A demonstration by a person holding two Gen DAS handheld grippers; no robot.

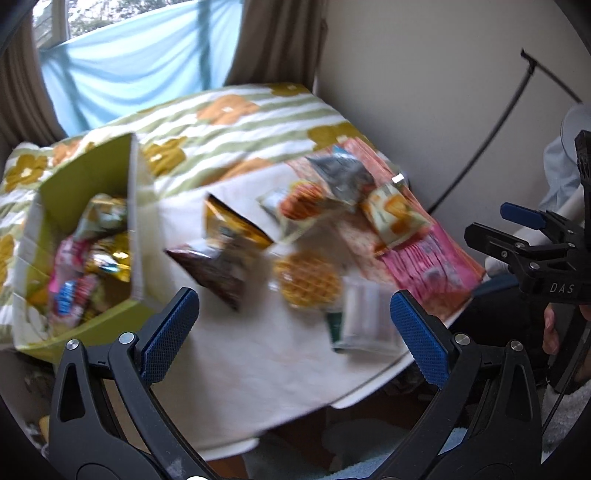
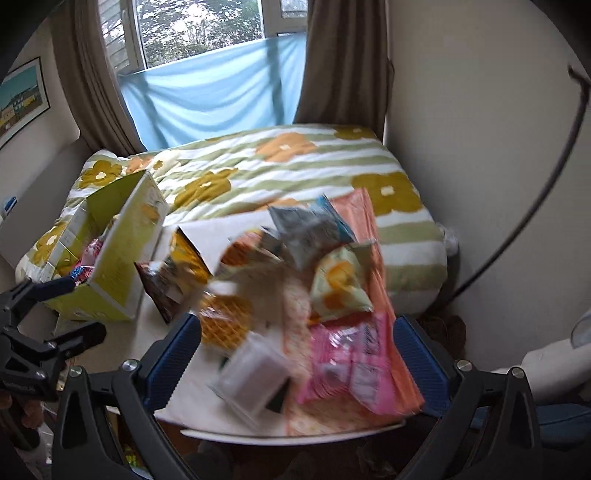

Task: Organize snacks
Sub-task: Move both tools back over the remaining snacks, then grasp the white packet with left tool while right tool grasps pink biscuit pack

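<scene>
- I read the job as partly done: the green box (image 1: pixel 85 192) at the left of the desk (image 1: pixel 236 362) already holds a heap of wrappers, while a good many loose snacks (image 2: pixel 295 280) lie spread to its right.
- Left over: a pink packet (image 2: pixel 354 354), a grey foil bag (image 1: pixel 343 177), a brown bag (image 1: pixel 218 273), two round waffles (image 1: pixel 306 277), a small clear pack (image 2: pixel 255 373).
- My left tongs (image 1: pixel 291 332) hang released above the near edge, gripping nothing.
- My right tongs (image 2: pixel 299 362) are likewise spread wide, empty, over the pink packet.
- The white desk stands against a bed with a flowered quilt (image 2: pixel 295 162); beyond are brown curtains (image 2: pixel 340 62) and a window (image 2: pixel 199 29).
</scene>
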